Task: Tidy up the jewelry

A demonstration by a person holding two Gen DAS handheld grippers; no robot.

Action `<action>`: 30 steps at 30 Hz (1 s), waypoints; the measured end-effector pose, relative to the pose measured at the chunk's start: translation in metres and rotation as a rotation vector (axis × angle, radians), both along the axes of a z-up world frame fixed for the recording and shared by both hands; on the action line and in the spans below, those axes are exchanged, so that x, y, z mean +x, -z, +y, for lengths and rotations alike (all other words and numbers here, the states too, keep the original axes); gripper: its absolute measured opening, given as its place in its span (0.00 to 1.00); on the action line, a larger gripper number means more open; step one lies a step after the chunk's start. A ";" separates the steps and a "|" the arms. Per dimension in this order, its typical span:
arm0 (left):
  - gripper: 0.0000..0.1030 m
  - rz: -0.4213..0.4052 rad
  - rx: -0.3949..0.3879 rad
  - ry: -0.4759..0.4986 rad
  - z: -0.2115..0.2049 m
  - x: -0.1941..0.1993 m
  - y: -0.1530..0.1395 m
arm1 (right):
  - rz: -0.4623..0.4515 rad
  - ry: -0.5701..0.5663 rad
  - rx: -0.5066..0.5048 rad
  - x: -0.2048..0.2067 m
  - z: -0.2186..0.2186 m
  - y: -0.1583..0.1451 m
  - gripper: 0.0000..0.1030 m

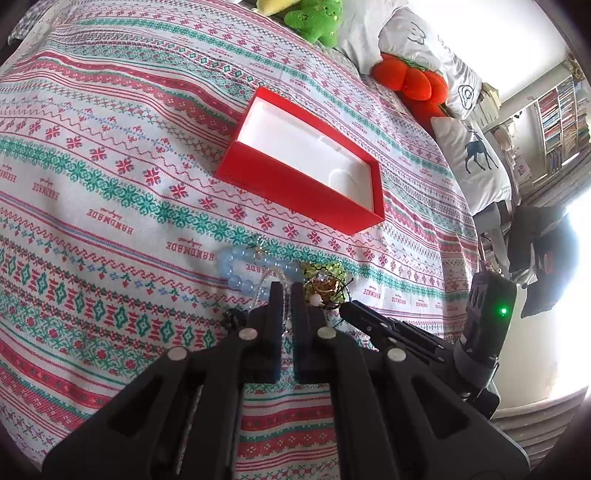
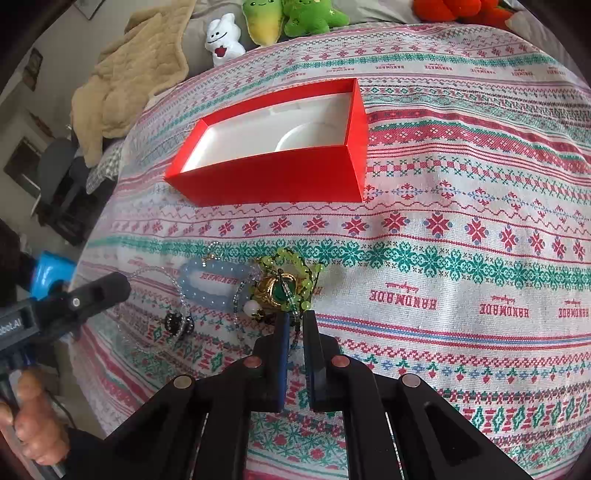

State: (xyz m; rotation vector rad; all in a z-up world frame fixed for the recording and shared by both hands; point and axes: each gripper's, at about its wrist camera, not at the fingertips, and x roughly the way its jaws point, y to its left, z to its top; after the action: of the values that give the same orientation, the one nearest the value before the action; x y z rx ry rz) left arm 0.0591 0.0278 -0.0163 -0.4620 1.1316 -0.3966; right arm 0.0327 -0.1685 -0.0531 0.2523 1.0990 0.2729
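A red box [image 1: 295, 184] with a white lining lies open on the patterned bedspread; it also shows in the right wrist view [image 2: 273, 177]. A pile of jewelry lies in front of it: a pale blue bead bracelet [image 1: 236, 266] [image 2: 210, 284], a green bead strand with a gold and green pendant [image 1: 325, 284] [image 2: 284, 288], a white bead [image 2: 252, 307], a black piece [image 2: 179, 323]. My left gripper [image 1: 286, 291] is nearly shut on a thin clear chain at the pile. My right gripper [image 2: 295, 319] is nearly shut on a thin strand at the green beads.
Plush toys [image 2: 288, 18] and pillows [image 1: 424, 44] line the far edge of the bed. A beige blanket [image 2: 129, 74] lies at the left. A bookshelf [image 1: 561, 118] stands beyond the bed. The right gripper's body [image 1: 406, 332] shows beside the left one.
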 end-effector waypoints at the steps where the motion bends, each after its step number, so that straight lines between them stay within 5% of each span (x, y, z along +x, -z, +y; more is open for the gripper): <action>1: 0.05 -0.004 -0.001 0.001 0.000 -0.001 -0.002 | -0.004 -0.001 0.003 0.000 0.000 -0.001 0.05; 11: 0.05 -0.021 0.006 -0.002 0.001 -0.006 -0.009 | -0.014 0.004 0.024 0.002 -0.006 -0.001 0.07; 14: 0.05 -0.028 0.011 -0.004 0.000 -0.007 -0.012 | 0.006 0.015 0.025 0.006 -0.003 0.005 0.16; 18: 0.05 -0.037 0.010 -0.006 0.000 -0.009 -0.015 | -0.004 0.000 0.002 0.005 0.002 0.007 0.05; 30: 0.05 -0.060 -0.009 -0.006 0.001 -0.011 -0.028 | -0.071 -0.043 0.124 -0.012 -0.004 -0.027 0.04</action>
State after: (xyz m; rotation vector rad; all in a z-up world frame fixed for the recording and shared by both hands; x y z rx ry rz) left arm 0.0484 0.0290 0.0114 -0.4585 1.0702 -0.4087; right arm 0.0210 -0.1723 -0.0259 0.3267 1.0192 0.3867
